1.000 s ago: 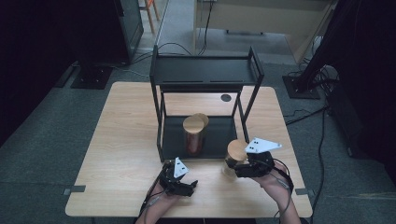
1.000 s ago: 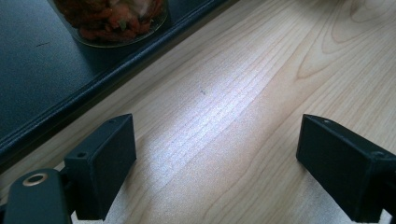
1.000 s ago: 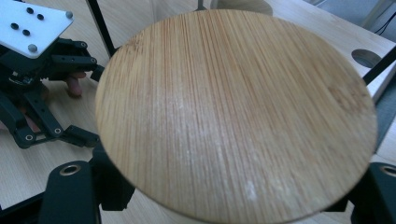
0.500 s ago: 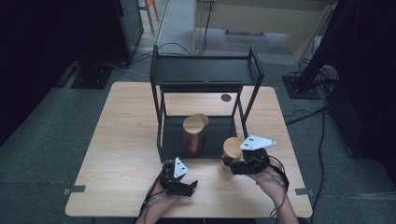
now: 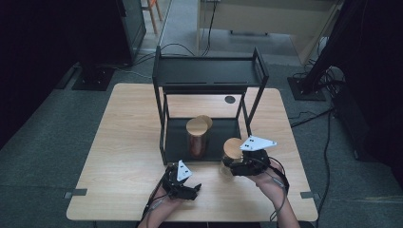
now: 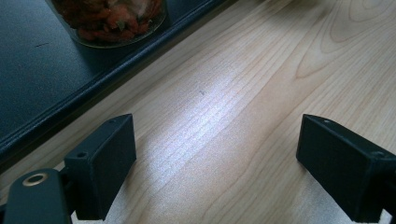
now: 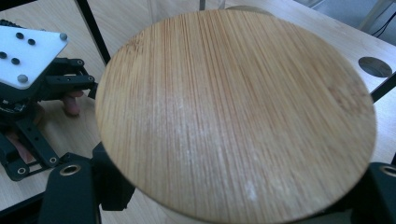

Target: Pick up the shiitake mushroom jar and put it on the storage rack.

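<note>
The right gripper (image 5: 233, 166), clamped on the jar with the round wooden lid (image 5: 232, 147), now sits a little farther left along the front of the table (image 5: 119, 156) than a second ago. The jar is nearer to the front edge of the black rack (image 5: 166, 142) and closer to the left gripper (image 5: 192, 190).

Each hand-held gripper of mine is black: my left hand-held gripper (image 5: 190, 189) and my right hand-held gripper (image 5: 231, 164) both carry a pale grey three-cornered plate with small dark screws, blocky black jaws, brass-ringed holes, and trailing black cables.
</note>
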A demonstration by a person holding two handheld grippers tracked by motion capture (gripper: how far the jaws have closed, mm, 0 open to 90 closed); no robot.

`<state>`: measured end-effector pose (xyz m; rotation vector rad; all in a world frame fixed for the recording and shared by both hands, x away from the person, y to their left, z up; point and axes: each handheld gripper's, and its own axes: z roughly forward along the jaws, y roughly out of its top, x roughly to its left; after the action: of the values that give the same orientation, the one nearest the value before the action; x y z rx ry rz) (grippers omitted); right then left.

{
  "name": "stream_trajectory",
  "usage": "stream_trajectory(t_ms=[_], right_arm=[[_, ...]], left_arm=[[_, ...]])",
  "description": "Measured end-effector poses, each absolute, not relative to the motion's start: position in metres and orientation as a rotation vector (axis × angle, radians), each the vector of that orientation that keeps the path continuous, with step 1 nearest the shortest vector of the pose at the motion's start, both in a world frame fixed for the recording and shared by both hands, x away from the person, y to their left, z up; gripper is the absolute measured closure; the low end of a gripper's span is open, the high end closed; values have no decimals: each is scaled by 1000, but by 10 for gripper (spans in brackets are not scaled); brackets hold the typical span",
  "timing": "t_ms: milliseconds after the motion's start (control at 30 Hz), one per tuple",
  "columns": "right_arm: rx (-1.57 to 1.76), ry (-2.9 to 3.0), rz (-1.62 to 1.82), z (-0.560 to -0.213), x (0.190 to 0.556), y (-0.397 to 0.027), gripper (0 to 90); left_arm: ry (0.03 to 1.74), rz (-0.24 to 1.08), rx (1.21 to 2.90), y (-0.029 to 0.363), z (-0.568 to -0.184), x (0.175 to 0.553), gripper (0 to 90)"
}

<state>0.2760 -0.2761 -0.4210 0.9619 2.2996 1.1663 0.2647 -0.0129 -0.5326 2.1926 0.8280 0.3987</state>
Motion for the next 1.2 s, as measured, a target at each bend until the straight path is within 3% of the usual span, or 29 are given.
stream_trajectory(t_ms=[1200], right_arm=[[1004,2269,1144,-413,293,-267,249]], left_arm=[[824,394,2194,-13,-533,265,122]])
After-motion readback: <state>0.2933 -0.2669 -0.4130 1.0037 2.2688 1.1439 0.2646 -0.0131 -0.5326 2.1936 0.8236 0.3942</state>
